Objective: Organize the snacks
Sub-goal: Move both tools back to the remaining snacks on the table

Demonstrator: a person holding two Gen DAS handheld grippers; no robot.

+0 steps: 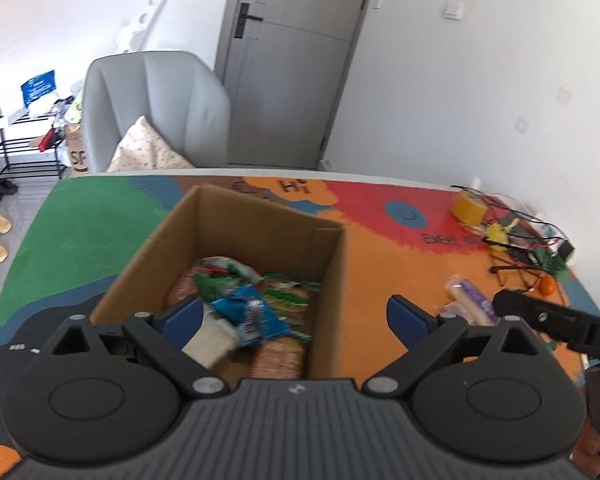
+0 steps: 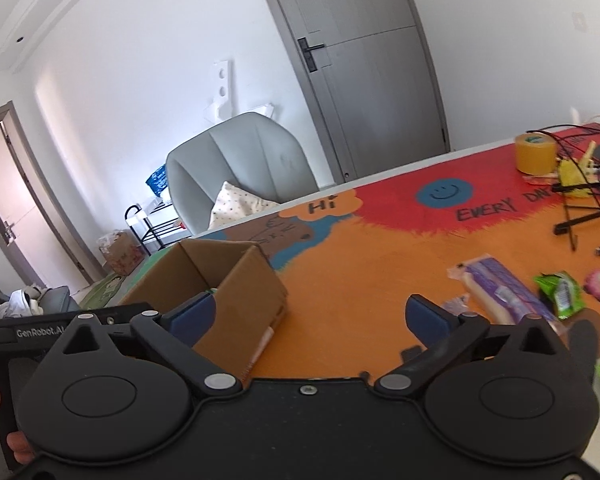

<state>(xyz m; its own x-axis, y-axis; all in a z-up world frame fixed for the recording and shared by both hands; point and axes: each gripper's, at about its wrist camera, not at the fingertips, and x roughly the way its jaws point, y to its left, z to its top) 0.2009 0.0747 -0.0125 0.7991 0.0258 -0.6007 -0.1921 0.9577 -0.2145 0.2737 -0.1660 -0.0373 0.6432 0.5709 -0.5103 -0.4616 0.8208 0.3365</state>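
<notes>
Over the cardboard box (image 1: 236, 264) I hold the left gripper (image 1: 294, 316), fingers spread wide and gripping nothing; the snack packets (image 1: 252, 304) piled inside lie between and just beyond its fingertips. My right gripper (image 2: 308, 316) hangs above the colourful table mat (image 2: 360, 280), fingers likewise wide and empty, with the box beside its left finger. A purple-wrapped snack (image 2: 500, 292) and a green packet (image 2: 560, 292) lie just beyond its right finger.
</notes>
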